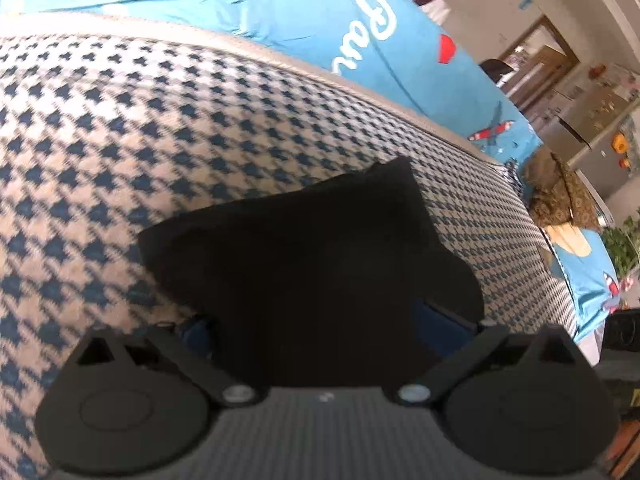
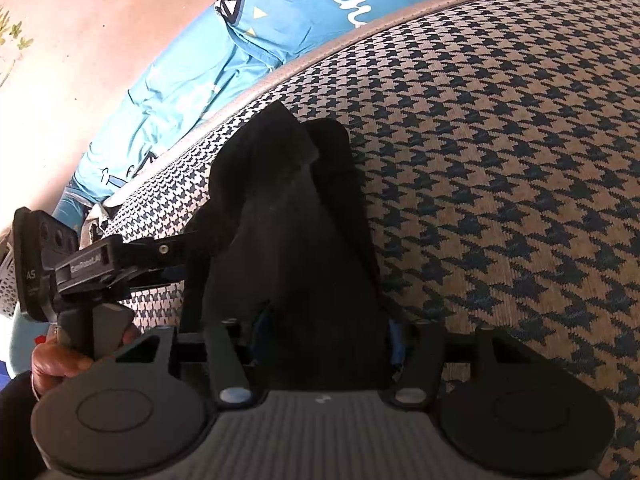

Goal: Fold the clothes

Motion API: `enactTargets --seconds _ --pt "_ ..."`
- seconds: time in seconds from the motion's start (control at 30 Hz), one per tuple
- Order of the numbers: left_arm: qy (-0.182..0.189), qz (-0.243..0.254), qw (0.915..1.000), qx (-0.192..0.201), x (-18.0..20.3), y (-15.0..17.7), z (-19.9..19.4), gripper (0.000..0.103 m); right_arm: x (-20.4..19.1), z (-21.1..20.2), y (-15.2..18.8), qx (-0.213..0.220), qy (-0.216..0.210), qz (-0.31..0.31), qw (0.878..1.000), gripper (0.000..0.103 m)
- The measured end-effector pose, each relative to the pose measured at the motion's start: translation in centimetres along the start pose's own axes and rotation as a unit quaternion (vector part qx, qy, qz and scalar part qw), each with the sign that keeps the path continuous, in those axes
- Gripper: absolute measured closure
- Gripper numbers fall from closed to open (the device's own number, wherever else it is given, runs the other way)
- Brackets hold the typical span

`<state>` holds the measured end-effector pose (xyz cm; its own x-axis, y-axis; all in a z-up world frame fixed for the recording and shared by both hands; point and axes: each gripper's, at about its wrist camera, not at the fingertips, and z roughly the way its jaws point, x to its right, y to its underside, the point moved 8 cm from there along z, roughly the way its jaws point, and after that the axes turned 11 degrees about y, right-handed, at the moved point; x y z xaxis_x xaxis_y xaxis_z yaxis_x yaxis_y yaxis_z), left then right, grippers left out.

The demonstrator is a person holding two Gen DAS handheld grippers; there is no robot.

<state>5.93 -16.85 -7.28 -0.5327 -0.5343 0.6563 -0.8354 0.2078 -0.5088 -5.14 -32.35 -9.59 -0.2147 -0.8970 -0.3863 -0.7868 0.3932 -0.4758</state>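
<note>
Your left gripper and right gripper each pinch the black cloth garment; open houndstooth-patterned woven cover lies toward 10 o'clock, its grey piped edge at 12.

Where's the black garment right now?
The black garment lies on the houndstooth cover, filling the centre of both wrist views; the left gripper reaches it from the left in the right wrist view.

The left wrist view sits just behind the left gripper, looking forward along its fingers, very close over the houndstooth cover; the right wrist view does likewise behind the right gripper; both share the black cloth ahead, the cover and the blue sheet beyond; the right view catches the left gripper off to its left.
</note>
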Motion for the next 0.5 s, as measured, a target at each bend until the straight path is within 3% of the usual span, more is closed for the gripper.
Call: enactTargets --seconds 0.2,0.43,0.5 --pt "0.017 0.010 0.9998 0.001 0.7 -0.3 0.5 0.002 -0.4 0.5 -0.3 0.005 -0.001 -0.005 1.000 0.049" --pt "0.024 -0.006 0.9997 0.008 -0.3 -0.3 -0.6 0.023 -0.3 0.5 -0.4 0.012 0.011 -0.012 1.000 0.073" --pt "0.018 -0.010 0.9998 0.008 -0.6 -0.3 -0.9 0.031 -0.3 0.5 -0.5 0.013 0.014 -0.015 1.000 0.075"
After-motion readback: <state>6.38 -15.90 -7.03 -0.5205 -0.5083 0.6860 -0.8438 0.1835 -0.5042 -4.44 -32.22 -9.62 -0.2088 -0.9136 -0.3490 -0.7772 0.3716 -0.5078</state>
